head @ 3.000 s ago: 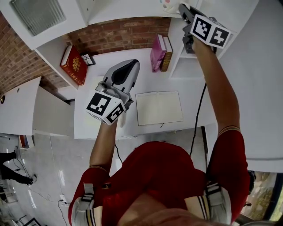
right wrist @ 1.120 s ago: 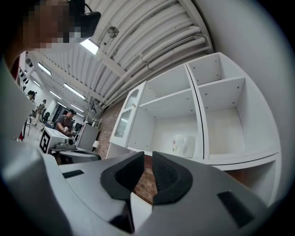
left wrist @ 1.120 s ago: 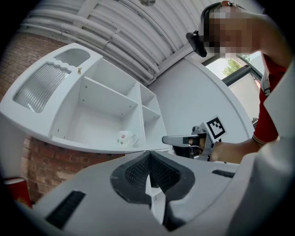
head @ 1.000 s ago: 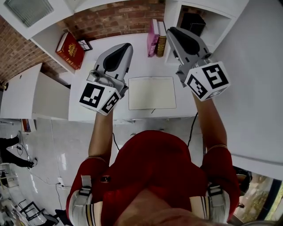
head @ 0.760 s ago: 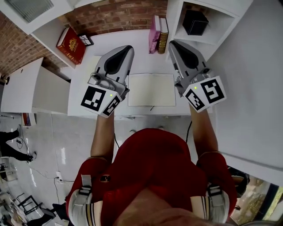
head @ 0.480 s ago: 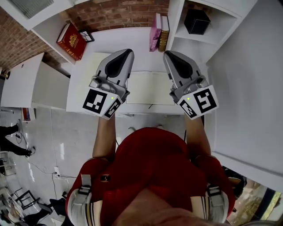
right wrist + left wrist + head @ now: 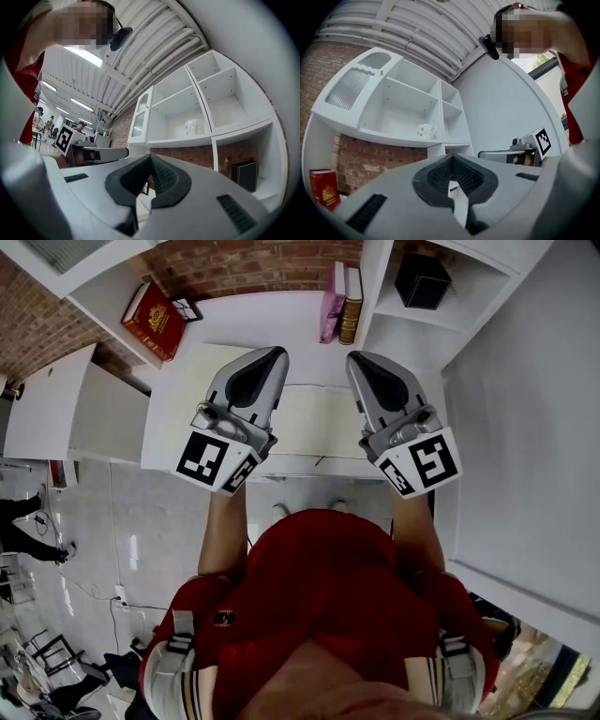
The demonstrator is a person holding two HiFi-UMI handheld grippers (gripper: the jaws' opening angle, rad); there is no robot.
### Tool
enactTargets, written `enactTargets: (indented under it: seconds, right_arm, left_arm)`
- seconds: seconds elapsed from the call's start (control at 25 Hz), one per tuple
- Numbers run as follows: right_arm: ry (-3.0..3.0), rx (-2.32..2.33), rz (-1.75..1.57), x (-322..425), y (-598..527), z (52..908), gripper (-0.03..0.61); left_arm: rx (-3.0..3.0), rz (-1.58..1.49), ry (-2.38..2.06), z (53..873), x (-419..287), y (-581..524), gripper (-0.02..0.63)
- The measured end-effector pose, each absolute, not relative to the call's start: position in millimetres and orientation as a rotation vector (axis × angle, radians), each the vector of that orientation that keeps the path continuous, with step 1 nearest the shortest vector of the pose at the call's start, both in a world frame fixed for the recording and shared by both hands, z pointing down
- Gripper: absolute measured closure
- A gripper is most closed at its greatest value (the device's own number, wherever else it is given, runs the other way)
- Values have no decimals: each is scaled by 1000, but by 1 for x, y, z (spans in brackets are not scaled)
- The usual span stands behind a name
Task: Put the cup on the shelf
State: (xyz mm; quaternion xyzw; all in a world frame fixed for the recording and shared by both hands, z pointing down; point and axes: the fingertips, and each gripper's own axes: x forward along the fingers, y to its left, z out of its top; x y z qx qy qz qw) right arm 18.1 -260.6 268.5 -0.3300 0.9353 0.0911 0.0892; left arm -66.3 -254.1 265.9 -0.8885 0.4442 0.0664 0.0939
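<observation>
Right tool (image 7: 362,362) has withdrawn from the far shelf (image 7: 389,136) and closed empty, now level with the left tool (image 7: 273,356), also shut and empty, over the counter (image 7: 173,381); white cup (image 7: 425,131) stands on the shelf, so placement is judged complete.

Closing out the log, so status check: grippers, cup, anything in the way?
Left gripper shut, empty. Right gripper shut, empty, both over the desk. Cup upright on the shelf. Nothing in the way.

Right claw (image 7: 359,360) has dropped from shelf (image 7: 180,139) to desk (image 7: 300,324) (jaws now shut).
</observation>
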Motion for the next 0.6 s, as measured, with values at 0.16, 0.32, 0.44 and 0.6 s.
enactTargets:
  seconds: [0.16,0.32,0.44,0.6]
  right_arm:
    - [2784,-982,268,19,-261,270,581]
    - [2785,-984,268,16,-260,271,581]
    - [2785,-986,275,14,-258,270,581]
    - [2783,-993,291,11,-255,268,581]
  left_arm:
    - [-2639,193,1322,268,-67,-254,607]
    - [-2643,191,1322,270,-71,-254,607]
    - [-2644,193,1319,270,-73,-253,607]
    - [-2645,202,1309,268,-75,-251,607]
